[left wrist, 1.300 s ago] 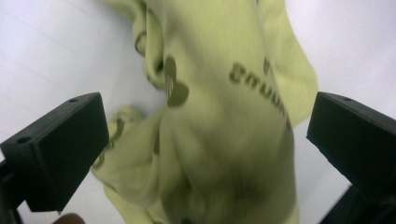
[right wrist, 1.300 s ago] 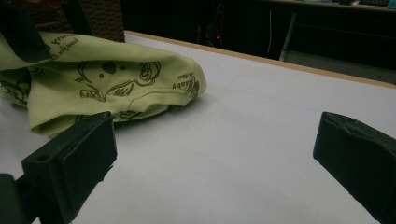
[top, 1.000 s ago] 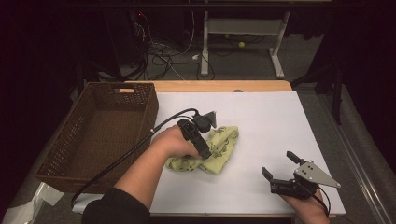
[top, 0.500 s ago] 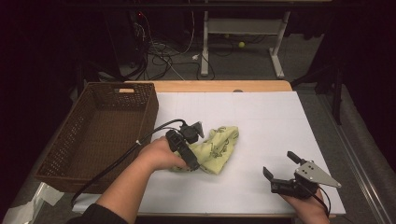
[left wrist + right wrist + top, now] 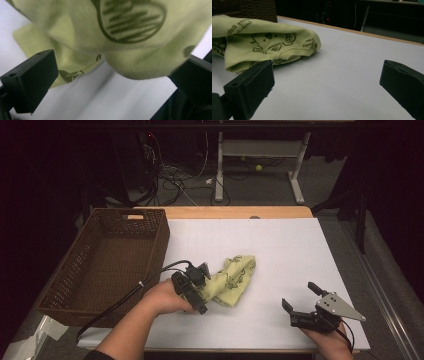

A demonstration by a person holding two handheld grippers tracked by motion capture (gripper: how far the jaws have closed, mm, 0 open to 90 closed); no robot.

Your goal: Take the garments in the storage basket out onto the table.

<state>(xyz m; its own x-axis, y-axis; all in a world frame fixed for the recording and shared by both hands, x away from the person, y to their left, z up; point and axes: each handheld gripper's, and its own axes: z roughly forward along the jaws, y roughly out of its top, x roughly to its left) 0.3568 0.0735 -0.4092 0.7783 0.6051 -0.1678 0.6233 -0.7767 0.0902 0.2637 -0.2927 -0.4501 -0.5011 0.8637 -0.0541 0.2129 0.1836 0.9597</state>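
A crumpled yellow-green cloth with dark printed drawings lies mid-table on the white sheet. My left gripper is at the cloth's left edge, held by a hand that comes in from the lower left. In the left gripper view the cloth hangs close over the gap of the left gripper, whose jaws stand wide apart and open. My right gripper rests near the front right edge, open, well apart from the cloth. In the right gripper view the cloth lies ahead to the left of the right gripper.
A brown wicker basket stands at the left side of the table, beside the left hand. The left gripper's black cable trails past the basket's near corner. White sheet covers the tabletop; beyond the far edge are desk legs and cables.
My left gripper has moved toward me and to the left along the cloth, from its top down to its left edge. The right gripper has stayed put.
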